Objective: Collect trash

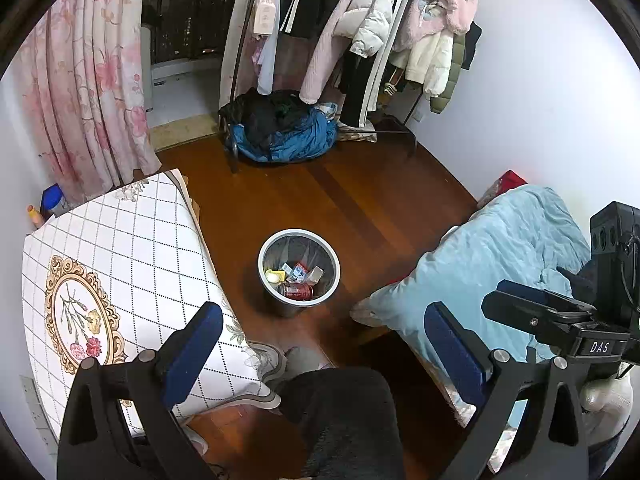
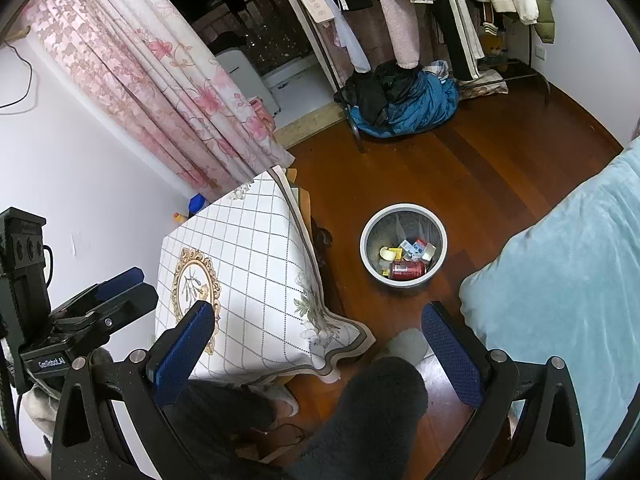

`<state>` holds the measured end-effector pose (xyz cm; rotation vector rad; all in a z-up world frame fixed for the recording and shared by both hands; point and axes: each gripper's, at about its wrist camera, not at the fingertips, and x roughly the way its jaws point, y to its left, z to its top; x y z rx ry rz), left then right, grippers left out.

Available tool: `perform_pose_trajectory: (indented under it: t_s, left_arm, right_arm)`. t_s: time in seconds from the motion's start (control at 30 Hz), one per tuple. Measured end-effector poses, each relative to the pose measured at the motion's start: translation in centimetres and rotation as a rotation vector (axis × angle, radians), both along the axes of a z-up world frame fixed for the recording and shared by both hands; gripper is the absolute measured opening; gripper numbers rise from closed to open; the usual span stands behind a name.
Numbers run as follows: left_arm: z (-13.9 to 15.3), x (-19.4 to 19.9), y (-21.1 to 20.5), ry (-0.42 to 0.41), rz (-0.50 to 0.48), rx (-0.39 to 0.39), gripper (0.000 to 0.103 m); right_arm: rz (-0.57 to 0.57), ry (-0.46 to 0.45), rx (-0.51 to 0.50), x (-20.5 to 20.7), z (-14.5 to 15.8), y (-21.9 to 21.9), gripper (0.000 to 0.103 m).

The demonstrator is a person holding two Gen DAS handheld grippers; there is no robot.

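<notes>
The round grey plastic waste bin with a pale rim (image 1: 299, 268) stands on the reddish-brown wooden floor (image 1: 360, 200) at the centre of the left wrist frame and right of centre in the right wrist frame. It already holds a red drinks can (image 1: 295, 291), a yellow-and-white container (image 1: 274, 276) and a few small blue-and-white cartons (image 1: 298, 273). No loose trash shows on the floor, on the desk under its white grid-patterned cloth with a gold-framed flower print (image 1: 132, 248), or on the pale blue quilted bed (image 1: 500, 256) at the right of the frame, so the collecting looks largely done.

The left gripper (image 1: 324, 356) has its 2 blue-padded jaws spread wide with nothing between them; the right gripper (image 2: 320, 356) likewise stands open and empty. Both hang high above the floor, well apart from the bin.

What could go wrong:
- A reach down to the bin could clip the drooping cloth corner at lower centre of the right wrist frame and drag the cloth off the desk
- The person's dark-trousered knee (image 2: 360, 412) fills the bottom of both frames and could hide small litter near the feet
- The bin looks light; a jaw closing on its rim off-centre could tip it and spill the can
- The 2 grippers sit close side by side and could knock together
</notes>
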<state>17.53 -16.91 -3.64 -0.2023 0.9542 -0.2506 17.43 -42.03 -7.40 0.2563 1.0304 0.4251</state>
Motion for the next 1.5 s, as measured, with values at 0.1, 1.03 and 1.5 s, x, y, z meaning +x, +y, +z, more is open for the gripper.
perform_pose_trajectory:
  t_s: [0.1, 1.03, 1.5]
  left_arm:
    - [0.0, 0.0, 0.0, 0.004, 0.0, -0.003, 0.103]
    - [-0.1, 0.3, 0.1, 0.003, 0.005, -0.001, 0.103]
    - [-0.1, 0.3, 0.0, 0.003, 0.007, 0.002, 0.103]
  right_arm:
    - [0.004, 0.002, 0.001, 0.1, -0.1, 0.2, 0.103]
    - [0.012, 0.013, 0.0, 0.0, -0.2, 0.9, 0.103]
    - [0.012, 0.013, 0.0, -0.2, -0.3, 1.1, 0.103]
